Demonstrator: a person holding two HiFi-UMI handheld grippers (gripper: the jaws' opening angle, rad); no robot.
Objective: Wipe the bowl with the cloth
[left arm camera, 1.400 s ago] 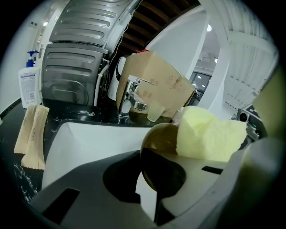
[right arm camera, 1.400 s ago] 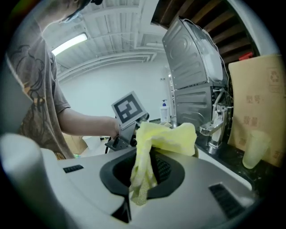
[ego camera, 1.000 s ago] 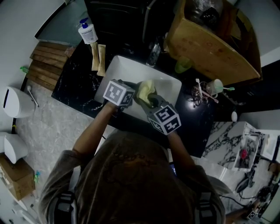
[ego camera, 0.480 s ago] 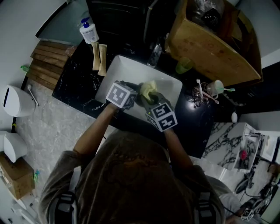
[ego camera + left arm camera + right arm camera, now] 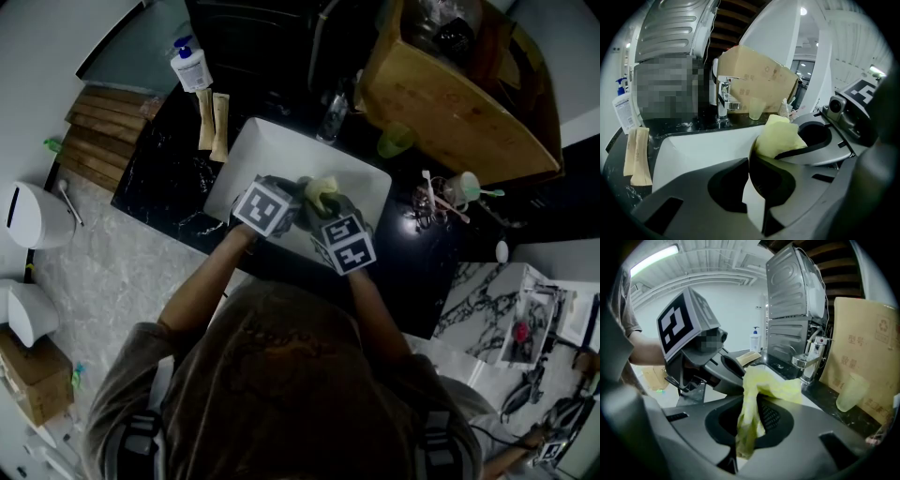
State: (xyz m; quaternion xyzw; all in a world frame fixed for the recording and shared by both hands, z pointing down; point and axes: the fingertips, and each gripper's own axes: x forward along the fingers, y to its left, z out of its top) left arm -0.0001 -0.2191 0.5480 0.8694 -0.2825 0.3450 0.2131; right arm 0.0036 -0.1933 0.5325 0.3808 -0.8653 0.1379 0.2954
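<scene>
Now our left claw (image 5: pixel 754 187) pinches the dark round bowl (image 5: pixel 761 164) above the white rectangular sink (image 5: pixel 258 150); our right claw (image 5: pixel 745 437), clamping the pale yellow cloth (image 5: pixel 768 385), should sweep firmly inside.

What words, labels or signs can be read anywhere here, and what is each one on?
"型号", and under it what may be "数量" (unsure of both): cardboard box, right gripper view.
Recycling-arrows sign: same box, upper right.
Pump bottle label: too small to read.
Marker cubes: black-and-white square patterns, no words.
</scene>
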